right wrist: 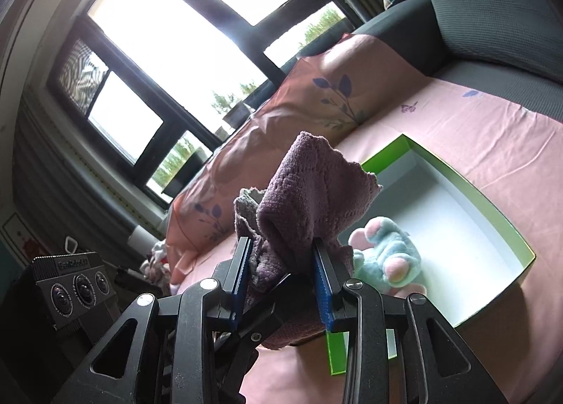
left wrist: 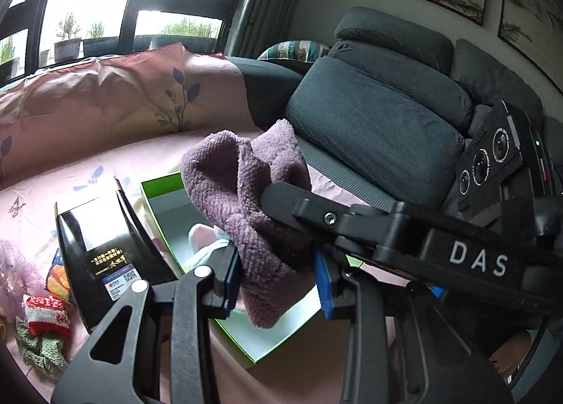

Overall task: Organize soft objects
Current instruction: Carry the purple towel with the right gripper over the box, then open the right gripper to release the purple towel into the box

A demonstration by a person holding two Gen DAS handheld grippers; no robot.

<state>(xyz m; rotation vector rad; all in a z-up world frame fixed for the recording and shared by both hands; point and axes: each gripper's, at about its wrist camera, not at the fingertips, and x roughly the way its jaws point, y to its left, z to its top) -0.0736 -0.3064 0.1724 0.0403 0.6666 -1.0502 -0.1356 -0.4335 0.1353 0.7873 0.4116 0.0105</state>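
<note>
Both tongs, left (left wrist: 278, 273) and right (right wrist: 283, 284), clamp 1 purple towel (left wrist: 242, 193) above green box (right wrist: 492, 207).

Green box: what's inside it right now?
Inside the green box, a pastel plush toy lies on the white floor. The purple towel and the hand-held grippers cover the near corner, so anything there is hidden.

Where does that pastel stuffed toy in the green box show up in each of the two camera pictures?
Left wrist view: the stuffed toy peeks out at centre left, inside the green box, mostly hidden behind the purple towel.
Right wrist view: the toy lies in plain sight right of centre, in the box's near corner, beside the towel.
Shared landmark: the pink leaf-print pillow by the window.
</note>
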